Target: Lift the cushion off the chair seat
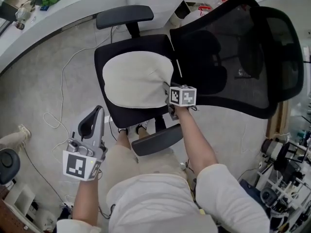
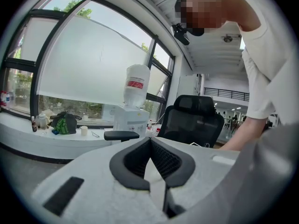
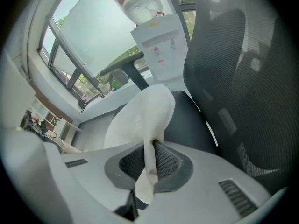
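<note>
A cream cushion (image 1: 136, 79) lies on the black seat (image 1: 141, 116) of an office chair. My right gripper (image 1: 168, 88) is at the cushion's right edge and shut on it. In the right gripper view the pale fabric (image 3: 140, 115) is pinched between the dark pads (image 3: 168, 160) and rises in a fold above the seat. My left gripper (image 1: 98, 109) hangs at the lower left, away from the chair and over the floor. Its jaws meet at the tips with nothing between them (image 2: 150, 140).
The chair's mesh backrest (image 1: 233, 47) reclines to the right, with armrests at the top (image 1: 125, 14) and bottom (image 1: 156, 140). A white cable (image 1: 60, 91) trails across the grey floor. A white counter (image 1: 58, 8) curves along the back, carrying a water dispenser (image 2: 133, 106). Equipment (image 1: 282, 178) crowds the right.
</note>
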The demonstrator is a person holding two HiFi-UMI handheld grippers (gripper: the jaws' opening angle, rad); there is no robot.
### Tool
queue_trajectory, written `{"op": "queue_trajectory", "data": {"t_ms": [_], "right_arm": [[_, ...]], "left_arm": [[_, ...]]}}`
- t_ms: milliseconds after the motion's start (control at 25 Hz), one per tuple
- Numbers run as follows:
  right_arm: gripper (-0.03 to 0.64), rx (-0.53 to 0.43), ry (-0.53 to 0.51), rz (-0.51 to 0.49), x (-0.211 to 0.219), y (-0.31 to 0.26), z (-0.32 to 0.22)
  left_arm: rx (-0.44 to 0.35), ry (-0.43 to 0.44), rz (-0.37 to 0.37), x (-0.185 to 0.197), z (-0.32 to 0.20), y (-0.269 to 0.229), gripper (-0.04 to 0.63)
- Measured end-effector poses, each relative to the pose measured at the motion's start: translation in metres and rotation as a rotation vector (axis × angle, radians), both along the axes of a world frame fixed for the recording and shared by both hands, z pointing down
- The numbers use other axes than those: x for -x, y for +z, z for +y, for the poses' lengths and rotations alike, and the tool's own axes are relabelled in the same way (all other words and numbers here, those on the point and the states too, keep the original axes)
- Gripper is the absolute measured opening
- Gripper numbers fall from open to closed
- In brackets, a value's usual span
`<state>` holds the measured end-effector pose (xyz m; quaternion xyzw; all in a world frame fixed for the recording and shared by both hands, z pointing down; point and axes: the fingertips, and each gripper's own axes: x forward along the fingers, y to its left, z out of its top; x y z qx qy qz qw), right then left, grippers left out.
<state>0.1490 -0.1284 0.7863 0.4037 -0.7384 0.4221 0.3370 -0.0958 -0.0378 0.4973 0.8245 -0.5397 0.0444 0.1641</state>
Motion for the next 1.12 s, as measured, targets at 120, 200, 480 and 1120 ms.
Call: {"op": "queue_trajectory", "data": {"t_ms": [120,200,480,1120], "right_arm": [[0.031,-0.028,0.027,-0.035,0.006,-0.029,0.002],[0.031,-0.05,0.045,-0.051,0.011,-0.044,0.002],[0.029,-0.103,0.033,-0.042,0.024,-0.091,0.014],[0.031,-0.238,0.23,-0.16,-0.003,-0.2,0.017]], "left_arm": [[-0.012,-0.005,-0.006,0.007,0.006,-0.014,0.017],[-0.025,-0.003,-0.008,0.013,0.009,-0.022,0.017],[-0.054,0.01,-0.027,0.026,0.021,-0.051,0.017],[-0.203,0.028,-0.043,0.048,0.007,-0.115,0.017]]}}
